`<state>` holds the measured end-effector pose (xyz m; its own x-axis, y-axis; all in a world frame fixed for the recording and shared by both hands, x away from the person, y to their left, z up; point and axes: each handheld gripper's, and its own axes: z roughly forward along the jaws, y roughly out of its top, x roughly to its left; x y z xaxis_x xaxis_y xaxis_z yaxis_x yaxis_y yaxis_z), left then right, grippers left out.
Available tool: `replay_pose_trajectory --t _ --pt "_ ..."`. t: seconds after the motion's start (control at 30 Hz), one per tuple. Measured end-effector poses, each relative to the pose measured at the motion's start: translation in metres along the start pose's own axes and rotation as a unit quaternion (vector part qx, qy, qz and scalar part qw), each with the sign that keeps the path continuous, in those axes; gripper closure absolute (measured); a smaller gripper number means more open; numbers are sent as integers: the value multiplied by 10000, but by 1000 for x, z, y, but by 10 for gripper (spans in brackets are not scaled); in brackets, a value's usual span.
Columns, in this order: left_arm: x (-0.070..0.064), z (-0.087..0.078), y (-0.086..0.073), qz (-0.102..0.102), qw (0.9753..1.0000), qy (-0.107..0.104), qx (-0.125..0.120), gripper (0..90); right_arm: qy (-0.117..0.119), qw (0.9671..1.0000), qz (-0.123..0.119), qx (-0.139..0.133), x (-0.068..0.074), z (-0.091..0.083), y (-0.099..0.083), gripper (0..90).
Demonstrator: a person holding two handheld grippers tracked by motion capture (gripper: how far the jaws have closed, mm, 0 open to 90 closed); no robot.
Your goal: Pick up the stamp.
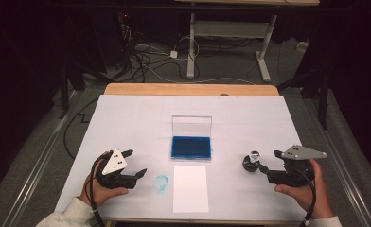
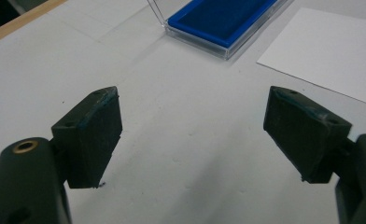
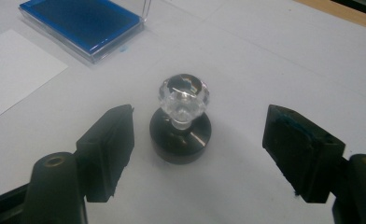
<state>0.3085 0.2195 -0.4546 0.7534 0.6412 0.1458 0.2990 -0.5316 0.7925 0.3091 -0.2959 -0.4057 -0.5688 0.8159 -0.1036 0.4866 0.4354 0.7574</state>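
In the high view, the right gripper [image 1: 264,161] is being held low at the lower right of the frame, with its jaws spread wide and nothing gripped between them. The stamp [image 1: 252,161], a black round base topped by a clear faceted knob, is being shown standing upright on the white table cover [image 1: 127,118] just to the left of that gripper's jaw tips, right of the frame's centre. In the right gripper view, the stamp [image 3: 181,123] is being seen at the centre of the frame, set between the two black jaws and a little beyond their tips, with a gap left on each side so that neither jaw is touching it. The left gripper [image 1: 137,164] is being held at the lower left of the high view, its jaws likewise being kept wide apart and empty; in the left gripper view, bare white cover is being framed between them. The blue ink pad [image 1: 191,147], with its clear lid [image 1: 191,126] propped upright behind it, is being shown at the centre of the high view, and a white sheet of paper [image 1: 190,188] is lying just below it. A faint blue ring mark [image 1: 161,182] is being seen on the cover between the left gripper and the paper.
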Motion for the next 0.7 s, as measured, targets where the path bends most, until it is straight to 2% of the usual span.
replay_pose_trajectory --t 0.17,0.23,0.53,0.7 --pt "0 2 0 3 10000 -8 41 189 194 9995 -116 237 0 10 12 250" --pt "0 2 0 3 10000 -18 63 189 173 9991 -114 374 0 14 17 253" --pt "-1 4 -1 13 9999 -45 117 189 330 9932 -76 1116 0 43 29 293" --pt "-1 4 -1 34 9999 -65 138 190 314 9922 -119 1205 -1 52 36 354"
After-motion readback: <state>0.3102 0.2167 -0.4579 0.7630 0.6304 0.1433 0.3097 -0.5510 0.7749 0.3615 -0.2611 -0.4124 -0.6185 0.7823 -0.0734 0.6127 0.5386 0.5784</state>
